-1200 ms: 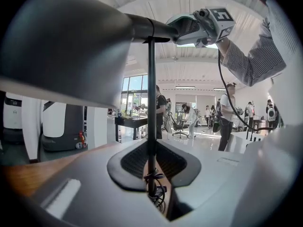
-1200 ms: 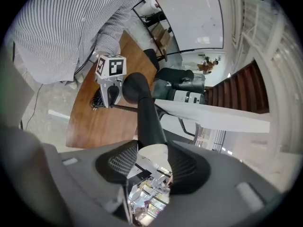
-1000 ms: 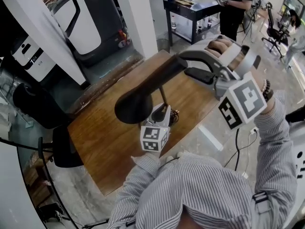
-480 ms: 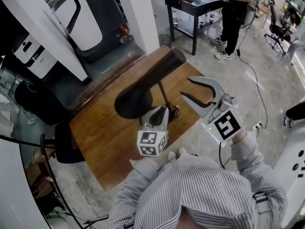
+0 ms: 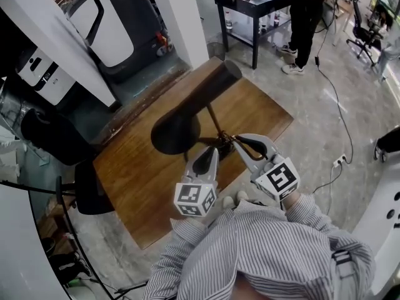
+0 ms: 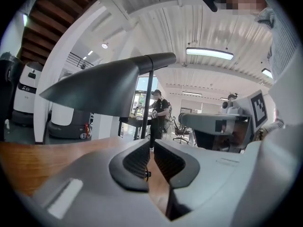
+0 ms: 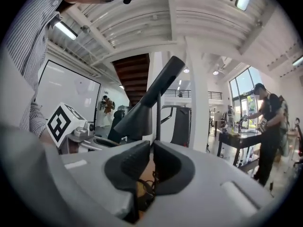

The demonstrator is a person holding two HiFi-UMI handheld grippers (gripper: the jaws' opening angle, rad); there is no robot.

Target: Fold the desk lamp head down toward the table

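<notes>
The desk lamp's dark cone head (image 5: pixel 187 114) hangs tilted over the wooden table (image 5: pixel 144 186), wide mouth low at the left, narrow end high at the right, on a thin stem (image 5: pixel 215 124). My left gripper (image 5: pixel 211 152) sits just short of the stem's foot, its jaws closing to a thin slit with nothing gripped. My right gripper (image 5: pixel 237 141) lies beside it at the lamp's base and cord, its jaws closing and nearly together. In the left gripper view (image 6: pixel 151 143) the stem (image 6: pixel 147 108) stands beyond the tips. In the right gripper view (image 7: pixel 151 145) it (image 7: pixel 157 122) does too.
A black side table (image 5: pixel 250 8) with a person (image 5: pixel 306 11) beside it stands at the back right. A white pillar (image 5: pixel 181 17) and a white machine (image 5: pixel 106 24) are behind the table. A black chair (image 5: pixel 81 189) is at the left, and a cable (image 5: pixel 337 117) runs across the floor.
The right gripper dropped from the lamp head's high end to the base, rolled over, and closed its jaws. The left gripper drew back slightly toward the person. The lamp head kept its tilt.
</notes>
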